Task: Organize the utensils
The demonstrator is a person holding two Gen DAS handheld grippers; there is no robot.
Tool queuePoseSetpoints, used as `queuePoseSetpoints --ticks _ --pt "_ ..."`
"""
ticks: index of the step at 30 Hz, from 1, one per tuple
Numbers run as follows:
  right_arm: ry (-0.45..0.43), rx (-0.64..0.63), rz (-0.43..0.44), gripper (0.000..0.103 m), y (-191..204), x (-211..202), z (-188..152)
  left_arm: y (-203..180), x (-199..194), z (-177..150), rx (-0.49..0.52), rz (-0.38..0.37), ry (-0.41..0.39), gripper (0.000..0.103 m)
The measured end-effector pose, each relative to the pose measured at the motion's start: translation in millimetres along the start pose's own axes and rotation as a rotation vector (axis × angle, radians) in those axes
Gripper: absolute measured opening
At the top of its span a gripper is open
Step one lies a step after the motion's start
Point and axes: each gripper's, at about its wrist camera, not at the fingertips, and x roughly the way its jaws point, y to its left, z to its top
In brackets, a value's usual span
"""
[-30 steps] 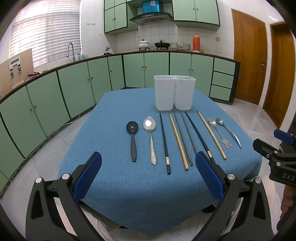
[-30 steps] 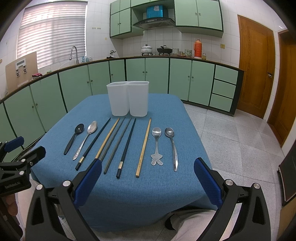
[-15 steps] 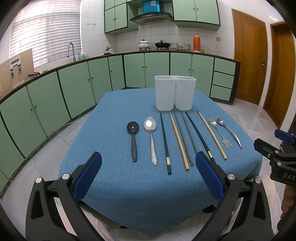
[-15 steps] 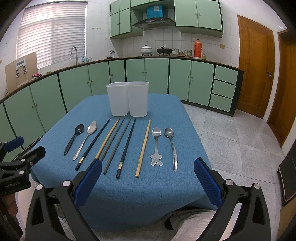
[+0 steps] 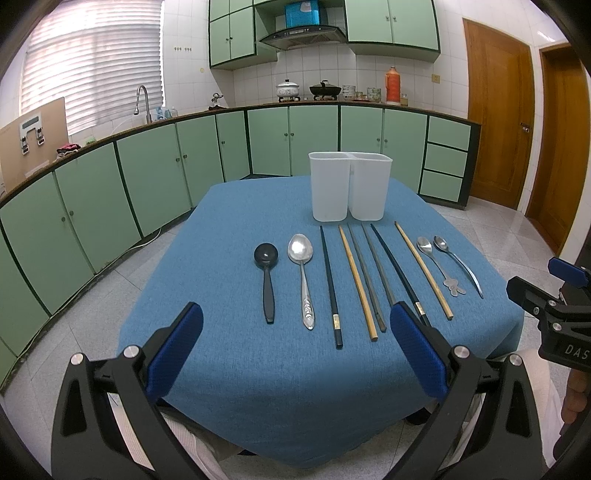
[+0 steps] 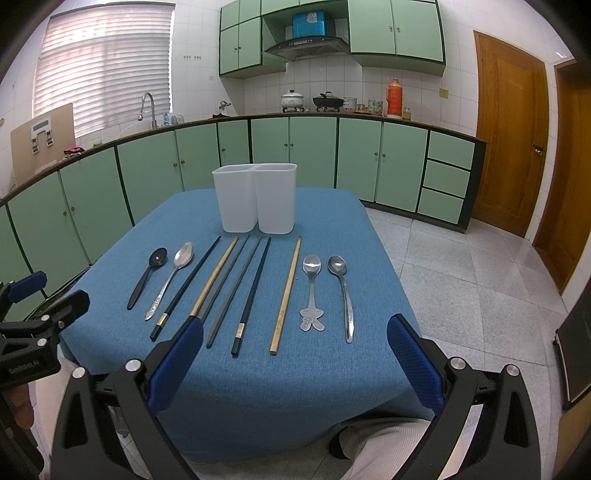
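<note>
Both hand-held grippers are held released, nothing grasped: left hand-held gripper (image 5: 295, 350), right hand-held gripper (image 6: 295, 354), at near edge of blue-clothed counter (image 5: 258, 387). Utensils are laid in a row: black spoon (image 5: 266, 273), 3 metal spoons, chopsticks (image 5: 356, 280). White 2-compartment holder (image 5: 349, 190) stands just behind them.

Home kitchen. Shown by green cabinets (image 5: 295, 140) below a long worktop, wall cupboards (image 6: 395, 29) above, a range hood (image 5: 304, 35), a tap (image 6: 147, 105) under a blinded window (image 6: 105, 62), pots (image 5: 288, 88) on a stove, a tiled wall, and wooden doors (image 5: 496, 122) at right.
</note>
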Motion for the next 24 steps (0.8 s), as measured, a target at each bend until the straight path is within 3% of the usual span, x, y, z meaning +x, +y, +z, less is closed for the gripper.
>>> queuePoseSetpoints --ticks 5,15,19,24 --pt "-0.005 0.003 0.0 0.097 -5 1 3 15 5 4 -0.029 0.005 0.002 0.098" --pt "-0.005 0.003 -0.045 0.097 -28 39 26 60 54 26 -0.083 0.101 0.059 0.098" --pt "0.008 -0.006 -0.047 0.091 -37 67 38 69 83 41 -0.086 0.1 0.093 0.098" --pt "0.055 -0.004 -0.051 0.079 -47 101 47 74 135 53 -0.106 0.067 0.198 0.097"
